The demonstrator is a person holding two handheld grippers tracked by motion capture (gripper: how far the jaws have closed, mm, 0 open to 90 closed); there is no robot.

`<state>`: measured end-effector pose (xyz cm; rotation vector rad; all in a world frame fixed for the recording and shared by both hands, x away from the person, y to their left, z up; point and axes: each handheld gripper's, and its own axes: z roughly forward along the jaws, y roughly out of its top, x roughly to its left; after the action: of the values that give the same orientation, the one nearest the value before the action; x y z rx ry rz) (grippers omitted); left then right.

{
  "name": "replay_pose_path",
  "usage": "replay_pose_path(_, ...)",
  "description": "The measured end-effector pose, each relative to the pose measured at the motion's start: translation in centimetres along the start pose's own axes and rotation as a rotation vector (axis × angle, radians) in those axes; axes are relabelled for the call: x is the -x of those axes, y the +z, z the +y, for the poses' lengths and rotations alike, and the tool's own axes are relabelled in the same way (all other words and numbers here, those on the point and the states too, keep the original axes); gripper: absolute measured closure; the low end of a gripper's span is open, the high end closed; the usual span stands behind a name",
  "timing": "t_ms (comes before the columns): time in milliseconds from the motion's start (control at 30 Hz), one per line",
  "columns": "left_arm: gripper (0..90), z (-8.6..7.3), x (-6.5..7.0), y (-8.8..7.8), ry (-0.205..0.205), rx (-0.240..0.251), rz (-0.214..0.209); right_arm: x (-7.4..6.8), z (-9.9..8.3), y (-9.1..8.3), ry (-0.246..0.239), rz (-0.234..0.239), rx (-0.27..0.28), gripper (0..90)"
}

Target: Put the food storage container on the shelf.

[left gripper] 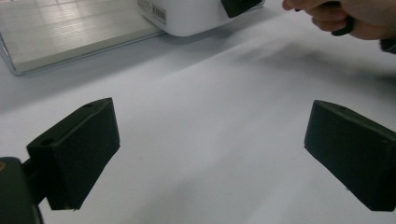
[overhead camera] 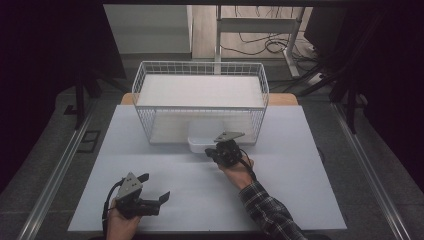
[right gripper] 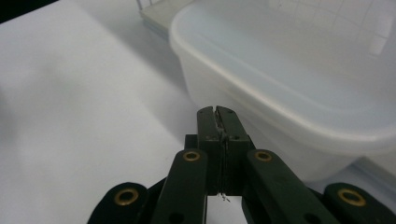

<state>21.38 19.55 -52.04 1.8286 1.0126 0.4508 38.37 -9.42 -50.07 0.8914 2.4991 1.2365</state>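
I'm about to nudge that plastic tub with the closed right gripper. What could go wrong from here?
1. The shut right gripper sits at the white container wall; a push could jam it against the wire basket.
2. Shut jaws cannot grip the rim.
3. The left gripper, open, is too far off to steady it.

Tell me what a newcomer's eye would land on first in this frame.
First the white wire basket at the far middle of the table, with a translucent white plastic container at its near side. The right gripper is at that container, jaws shut with nothing between them. Near the front left, the left gripper has its jaws wide open over bare table.
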Motion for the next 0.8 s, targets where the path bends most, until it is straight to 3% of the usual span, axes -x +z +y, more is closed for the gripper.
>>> replay_pose_path(200,3.0,0.0,0.1,0.2,0.009,-0.004,-0.011,0.3,0.6,1.0,-0.026,-0.027,-0.007,88.6)
replay_pose_path(467,3.0,-0.1,0.1,0.5,0.011,-0.019,-0.035,1.2,1.6,1.9,-0.026,-0.068,0.005,88.6)
replay_pose_path(800,3.3,-0.1,-0.1,0.4,0.002,0.003,-0.06,2.3,2.5,2.5,-0.032,-0.105,-0.001,88.6)
